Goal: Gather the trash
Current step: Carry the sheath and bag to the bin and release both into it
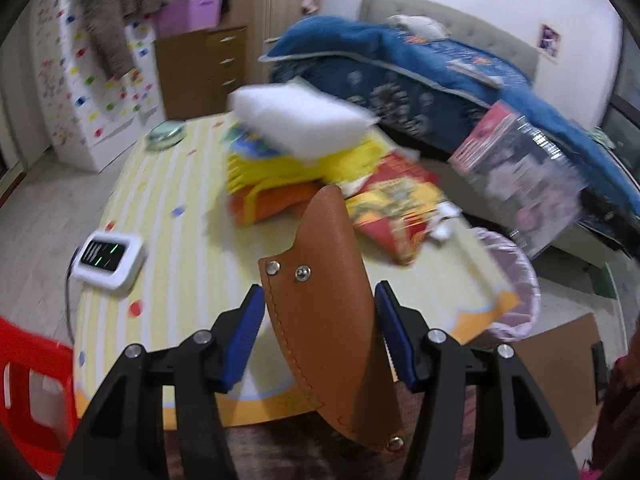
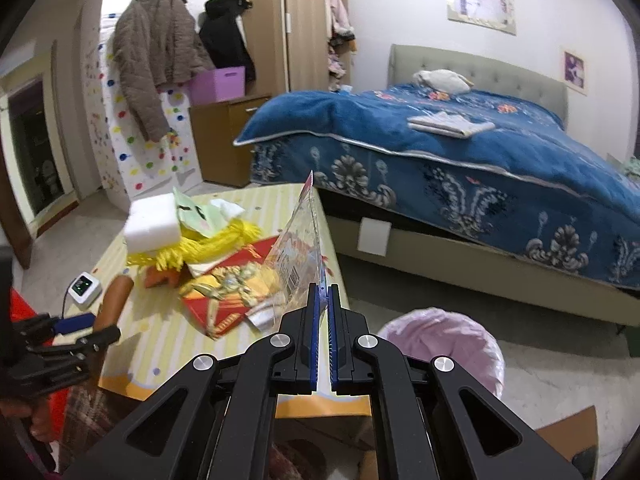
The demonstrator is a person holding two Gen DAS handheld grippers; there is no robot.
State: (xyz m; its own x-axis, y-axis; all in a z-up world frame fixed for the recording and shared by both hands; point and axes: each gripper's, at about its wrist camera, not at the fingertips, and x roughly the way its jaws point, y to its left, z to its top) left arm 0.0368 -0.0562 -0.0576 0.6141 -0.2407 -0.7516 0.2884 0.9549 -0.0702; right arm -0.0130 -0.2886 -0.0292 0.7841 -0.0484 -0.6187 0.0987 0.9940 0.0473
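Wrapper (image 2: pixel 298 240) pinched in my right gripper (image 2: pixel 324 300) hangs beside the table's (image 2: pixel 168 336) edge near the bin (image 2: pixel 452 332), while my left gripper (image 1: pixel 320 320) clasps a leather sheath (image 1: pixel 332 312).

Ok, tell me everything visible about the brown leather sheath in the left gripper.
The brown leather sheath is a curved, tapering piece of smooth tan leather, stitched along one edge, with two metal rivets near its wide shoulder and a brass-coloured stud at its lower end. It stands tilted between the blue pads of the left gripper, which hold it above the striped yellow table. Nothing else touches it.
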